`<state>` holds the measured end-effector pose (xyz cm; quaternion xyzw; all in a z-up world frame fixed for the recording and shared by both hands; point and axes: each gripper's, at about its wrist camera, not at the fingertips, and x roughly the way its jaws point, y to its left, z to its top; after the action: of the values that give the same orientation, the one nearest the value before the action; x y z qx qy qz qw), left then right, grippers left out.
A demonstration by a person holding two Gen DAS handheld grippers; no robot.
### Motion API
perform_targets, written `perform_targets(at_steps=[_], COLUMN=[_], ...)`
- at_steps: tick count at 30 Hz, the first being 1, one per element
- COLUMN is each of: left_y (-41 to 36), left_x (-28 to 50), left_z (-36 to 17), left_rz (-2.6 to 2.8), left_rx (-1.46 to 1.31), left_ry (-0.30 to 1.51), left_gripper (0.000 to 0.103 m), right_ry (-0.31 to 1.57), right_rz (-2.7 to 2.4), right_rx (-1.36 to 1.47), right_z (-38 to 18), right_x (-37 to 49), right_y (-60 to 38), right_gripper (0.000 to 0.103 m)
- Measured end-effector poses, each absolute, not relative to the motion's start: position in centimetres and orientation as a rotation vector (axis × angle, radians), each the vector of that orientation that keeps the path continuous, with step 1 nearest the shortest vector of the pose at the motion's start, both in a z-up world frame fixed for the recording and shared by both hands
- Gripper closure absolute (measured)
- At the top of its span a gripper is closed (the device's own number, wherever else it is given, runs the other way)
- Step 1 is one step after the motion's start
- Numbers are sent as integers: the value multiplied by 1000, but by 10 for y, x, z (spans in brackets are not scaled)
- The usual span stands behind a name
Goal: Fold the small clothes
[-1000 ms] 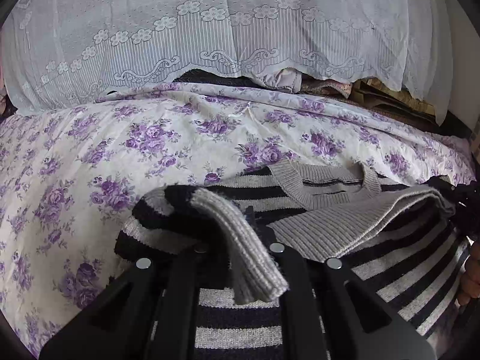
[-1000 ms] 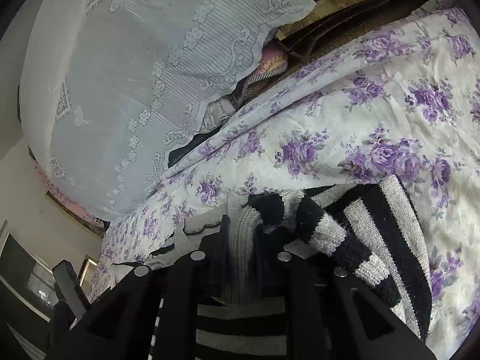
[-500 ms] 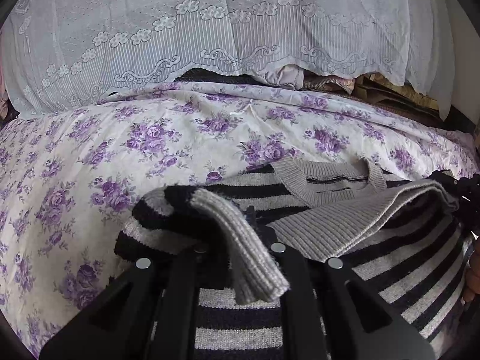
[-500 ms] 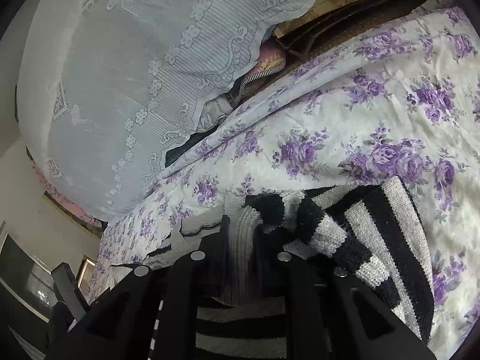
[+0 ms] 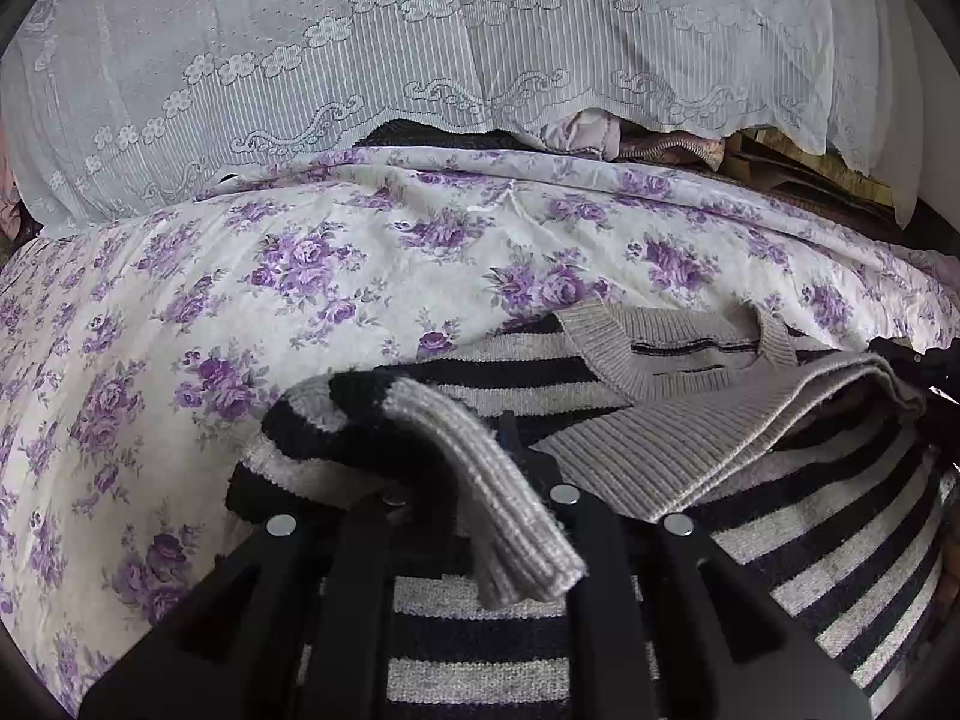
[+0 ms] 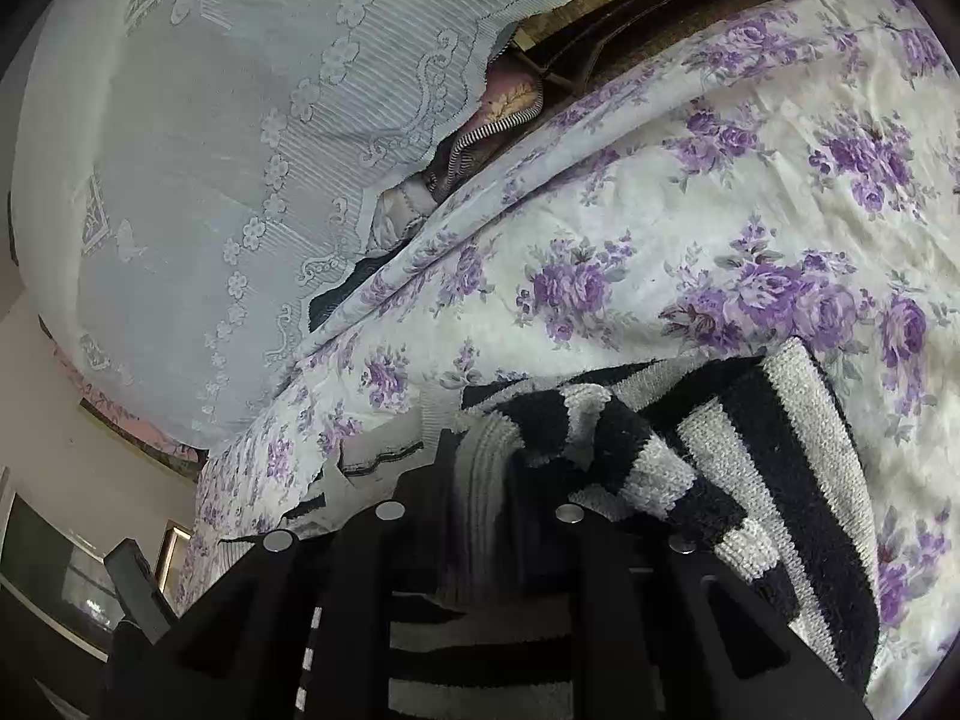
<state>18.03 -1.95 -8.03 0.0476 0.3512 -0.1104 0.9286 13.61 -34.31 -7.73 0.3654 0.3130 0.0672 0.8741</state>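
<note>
**Gripper Status — Both Units**

The black two-finger left gripper (image 5: 480, 480) points forward and slightly down, jaws closed on the grey ribbed cuff of a black-and-grey striped knit sweater (image 5: 498, 516). The black two-finger right gripper (image 6: 480, 498) is rolled to one side — jaws likewise clamped on a bunched sweater edge.

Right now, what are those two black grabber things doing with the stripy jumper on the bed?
A person is folding a small black-and-grey striped sweater on the purple-flowered bedsheet. The left gripper has its jaws shut on a sleeve cuff, and the right gripper is shut on another ribbed edge. Both are lifting their parts over the sweater's body, which lies with its neckline facing the lace curtain.
</note>
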Motion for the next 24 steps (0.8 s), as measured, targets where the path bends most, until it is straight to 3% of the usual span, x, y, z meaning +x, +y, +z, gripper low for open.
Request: perform_targets(at_steps=[4, 8, 9, 10, 12, 17, 24], left_y=[-19, -13, -11, -7, 0, 8, -7], left_x=[181, 175, 172, 166, 152, 136, 142], left_z=[-80, -74, -70, -64, -47, -22, -43], left_rz=[-227, -257, -266, -262, -208, -242, -220], left_rx=[96, 54, 37, 17, 8, -27, 46], left_ry=[720, 700, 689, 662, 565, 489, 542], left_gripper=[89, 84, 71, 43, 17, 15, 15], right_ry=[655, 645, 635, 622, 598, 548, 556], right_rz=[141, 166, 176, 187, 208, 227, 254], right_rx=[768, 789, 800, 810, 822, 804, 925], right_z=[-79, -80, -78, -76, -70, -55, -64], right_x=[136, 134, 133, 130, 126, 117, 118], right_y=[-344, -345, -346, -348, -348, -345, -359], right_gripper=[88, 79, 78, 75, 70, 66, 60])
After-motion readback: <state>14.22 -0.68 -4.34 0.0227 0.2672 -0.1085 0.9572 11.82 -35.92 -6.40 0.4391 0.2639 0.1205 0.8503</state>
